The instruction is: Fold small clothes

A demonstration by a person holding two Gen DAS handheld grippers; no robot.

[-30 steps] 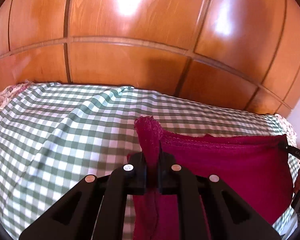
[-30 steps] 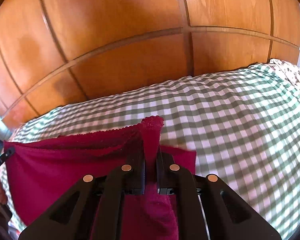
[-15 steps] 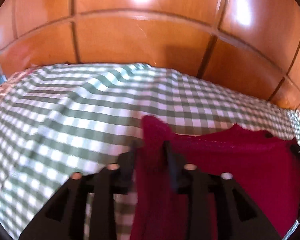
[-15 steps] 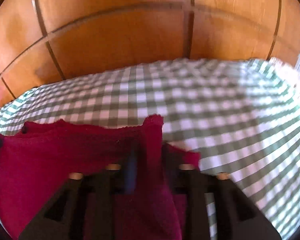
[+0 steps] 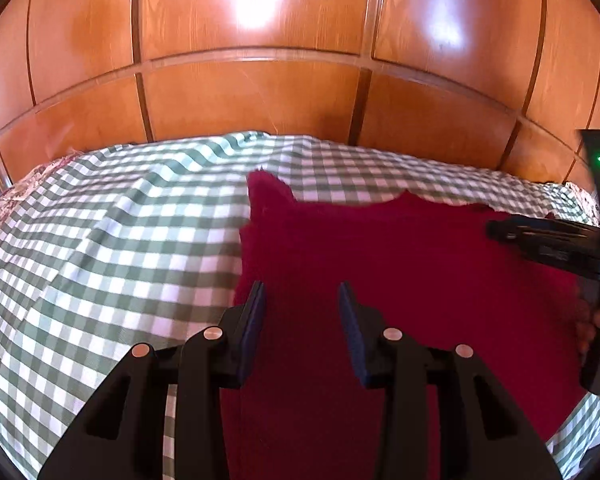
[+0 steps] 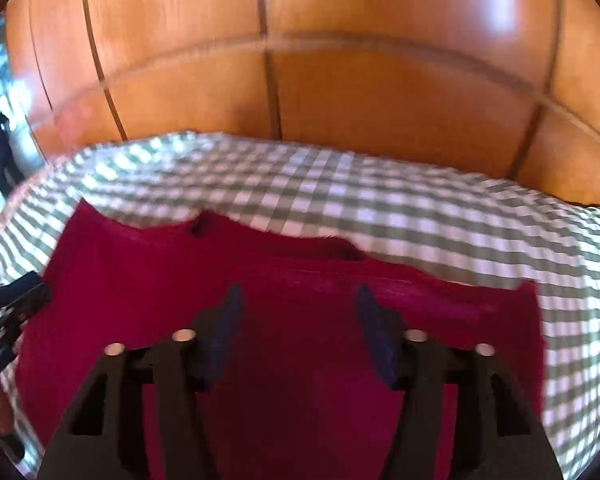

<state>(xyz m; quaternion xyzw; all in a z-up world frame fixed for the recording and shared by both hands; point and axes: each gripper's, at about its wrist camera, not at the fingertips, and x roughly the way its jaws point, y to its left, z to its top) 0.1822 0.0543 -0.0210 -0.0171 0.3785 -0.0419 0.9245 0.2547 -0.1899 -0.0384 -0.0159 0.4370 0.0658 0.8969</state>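
A dark red garment lies spread on the green-and-white checked bedcover. My left gripper is open and empty just above the garment's left part. My right gripper is open and empty over the garment, near its right part. The right gripper also shows at the right edge of the left wrist view. The left gripper shows at the left edge of the right wrist view. The right wrist view is blurred.
A glossy wooden panelled headboard rises behind the bed, also in the right wrist view. Floral fabric shows at the bed's left edge. Checked cover extends right of the garment.
Both grippers were shut on the garment's raised upper corners. They have opened and let go, and the garment now lies flat on the bedcover.
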